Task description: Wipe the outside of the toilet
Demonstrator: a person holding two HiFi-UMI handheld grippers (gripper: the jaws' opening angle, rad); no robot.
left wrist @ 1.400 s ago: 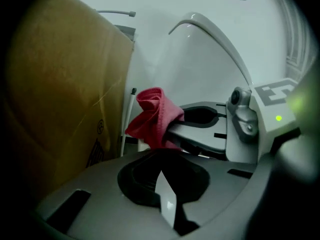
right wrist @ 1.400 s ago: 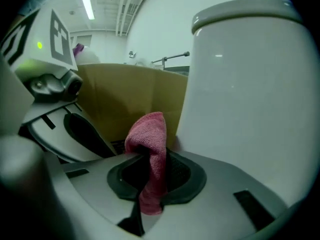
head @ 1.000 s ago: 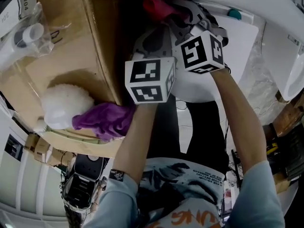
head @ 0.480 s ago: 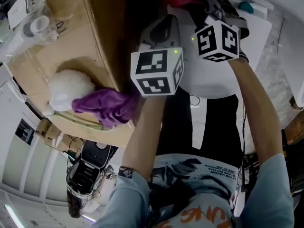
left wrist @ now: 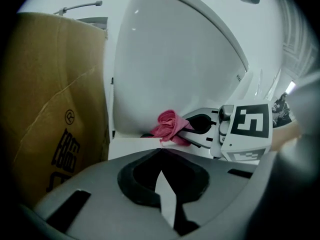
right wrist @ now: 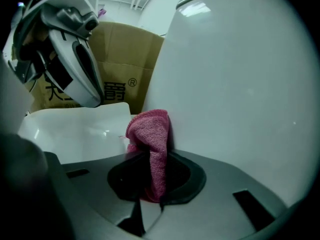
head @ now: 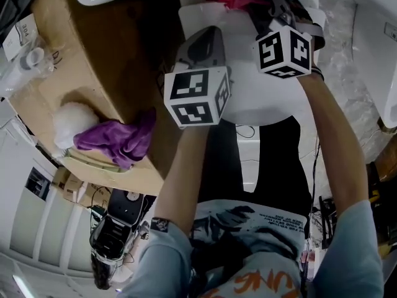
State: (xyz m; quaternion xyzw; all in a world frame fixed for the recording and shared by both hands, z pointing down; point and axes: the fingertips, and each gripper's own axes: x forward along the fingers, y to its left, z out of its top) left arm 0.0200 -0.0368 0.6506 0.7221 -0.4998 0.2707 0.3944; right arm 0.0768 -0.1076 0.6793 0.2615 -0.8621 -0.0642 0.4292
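head view, nearest first: two bare forearms reach forward from a printed shirt (head: 248, 228), each ending in a marker cube (head: 195, 97).

right gripper view: the right hand-held gripper (right wrist: 150, 196) has its jaws closed on a pink cloth (right wrist: 150, 134). the cloth is pinched low down and stands up out of the jaws in a folded hump. the hump lies against the white curved outside of the toilet (right wrist: 240, 84), just where that curve meets a flat white ledge (right wrist: 75, 129) on the left.

left gripper view: the left hand-held gripper (left wrist: 160, 156) has its jaws together with nothing between them. it hangs a little back from the toilet and points toward the same spot. beyond its tips are the pink cloth, the other gripper and its cube at the foot of the toilet's side.

a brown cardboard box (left wrist: 50, 109) with printed characters stands just beside the toilet, on the left.

further out in the head view, a purple cloth (head: 115, 138) lies crumpled on the cardboard, touching a white fluffy ball (head: 69, 121). both are well apart from the grippers.
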